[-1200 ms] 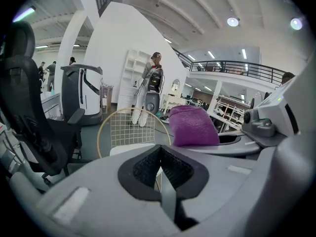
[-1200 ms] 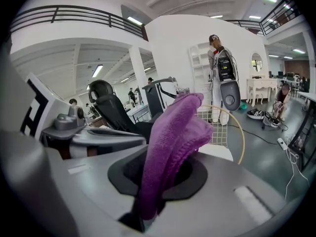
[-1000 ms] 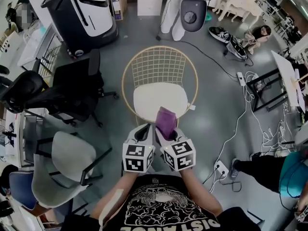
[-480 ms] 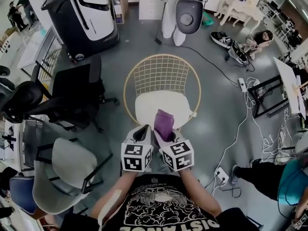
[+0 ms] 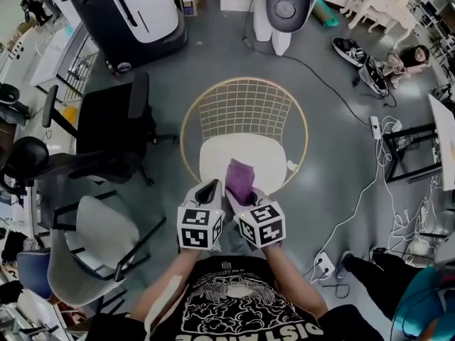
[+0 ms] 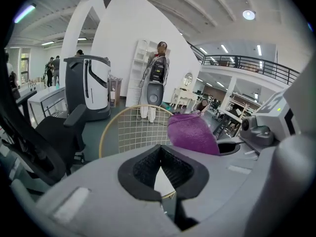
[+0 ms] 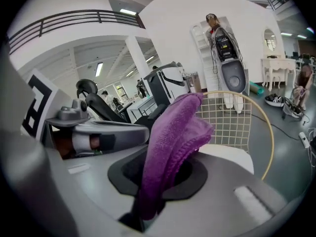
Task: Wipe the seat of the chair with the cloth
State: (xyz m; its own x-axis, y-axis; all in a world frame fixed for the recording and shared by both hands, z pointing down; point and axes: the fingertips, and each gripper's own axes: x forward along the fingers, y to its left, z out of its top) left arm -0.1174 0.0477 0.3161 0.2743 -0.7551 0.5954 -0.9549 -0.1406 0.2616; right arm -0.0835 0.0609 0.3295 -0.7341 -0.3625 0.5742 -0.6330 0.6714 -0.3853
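Observation:
A round gold wire chair point(image 5: 245, 109) with a white seat cushion point(image 5: 266, 158) stands straight ahead of me. My right gripper point(image 5: 239, 194) is shut on a purple cloth point(image 5: 239, 178), which hangs over the cushion's near edge. In the right gripper view the cloth point(image 7: 170, 142) stands folded up out of the closed jaws, with the chair's wire back point(image 7: 232, 120) behind it. My left gripper point(image 5: 208, 192) sits just left of it, shut and holding nothing. The left gripper view shows the cloth point(image 6: 191, 134) to the right of its jaws.
A black office chair point(image 5: 106, 130) stands to the left, a grey chair point(image 5: 96, 244) nearer left. A large dark machine point(image 5: 138, 13) and a white robot base point(image 5: 284, 9) stand beyond. Cables point(image 5: 355, 190) and a power strip point(image 5: 323, 265) lie at right. A person point(image 5: 409, 59) sits far right.
The head view has shifted, so the chair sits slightly lower in frame. Both grippers stay side by side at the seat's near edge, the cloth still held.

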